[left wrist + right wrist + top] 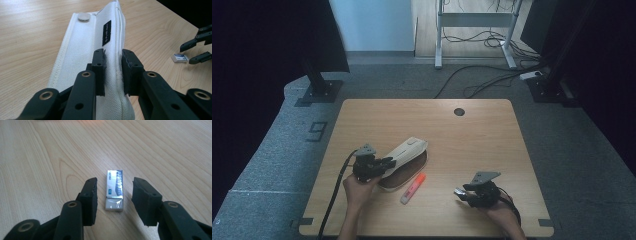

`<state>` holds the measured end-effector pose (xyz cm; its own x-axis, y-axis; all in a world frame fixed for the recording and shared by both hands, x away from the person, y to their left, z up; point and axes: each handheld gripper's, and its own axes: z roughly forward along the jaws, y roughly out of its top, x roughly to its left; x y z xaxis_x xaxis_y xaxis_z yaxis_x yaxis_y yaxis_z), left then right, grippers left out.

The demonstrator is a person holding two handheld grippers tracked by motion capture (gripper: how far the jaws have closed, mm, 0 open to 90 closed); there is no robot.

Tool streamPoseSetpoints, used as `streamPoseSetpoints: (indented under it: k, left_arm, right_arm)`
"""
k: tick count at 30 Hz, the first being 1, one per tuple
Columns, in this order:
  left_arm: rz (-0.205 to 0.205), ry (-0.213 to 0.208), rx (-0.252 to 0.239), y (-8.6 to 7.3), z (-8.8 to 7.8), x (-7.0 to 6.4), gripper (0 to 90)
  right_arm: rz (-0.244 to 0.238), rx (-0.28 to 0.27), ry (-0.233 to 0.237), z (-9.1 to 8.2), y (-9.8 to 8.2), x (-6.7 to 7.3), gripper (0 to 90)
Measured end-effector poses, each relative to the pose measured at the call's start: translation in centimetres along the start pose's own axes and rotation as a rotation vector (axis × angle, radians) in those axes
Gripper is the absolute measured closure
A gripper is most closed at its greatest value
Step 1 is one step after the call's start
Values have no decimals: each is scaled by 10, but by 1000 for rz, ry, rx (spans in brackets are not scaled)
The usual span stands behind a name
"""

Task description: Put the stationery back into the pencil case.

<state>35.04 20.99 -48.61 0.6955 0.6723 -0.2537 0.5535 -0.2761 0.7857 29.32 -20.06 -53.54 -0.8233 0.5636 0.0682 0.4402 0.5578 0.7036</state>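
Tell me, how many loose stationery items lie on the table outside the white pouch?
2. An orange highlighter lies beside the white pouch; an eraser lies between the right gripper's open jaws. The pouch may hide others.

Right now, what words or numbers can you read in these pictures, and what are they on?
"9": dark number on the grey floor left of the table.
"ERASER": on the sleeve of the eraser lying between the right gripper's open jaws; the smaller print above it is too blurred.
Black label on the white pouch: white lettering, too small to read.
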Motion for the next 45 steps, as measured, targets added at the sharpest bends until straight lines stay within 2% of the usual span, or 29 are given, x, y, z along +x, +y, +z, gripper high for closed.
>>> streamPoseSetpoints:
  k: [12,16,23,29,37,45]
  left_arm:
    - [0,5,-5,0,-1,0,740]
    - [-1,8,-7,0,-1,-1,743]
    - [-2,12,-13,1,-2,-1,748]
    - [-2,15,-19,1,-2,-2,750]
    - [-3,14,-22,1,-3,-2,751]
    - [-3,13,-21,1,-3,-2,750]
  right_arm:
    - [-11,17,-21,5,-2,2,630]
    - [-11,24,-22,7,-1,4,708]
    - [-7,38,-27,7,1,6,718]
    - [-5,14,-29,4,7,6,718]
    - [-8,-12,-24,2,19,1,718]
    - [-25,-21,-16,8,35,1,718]
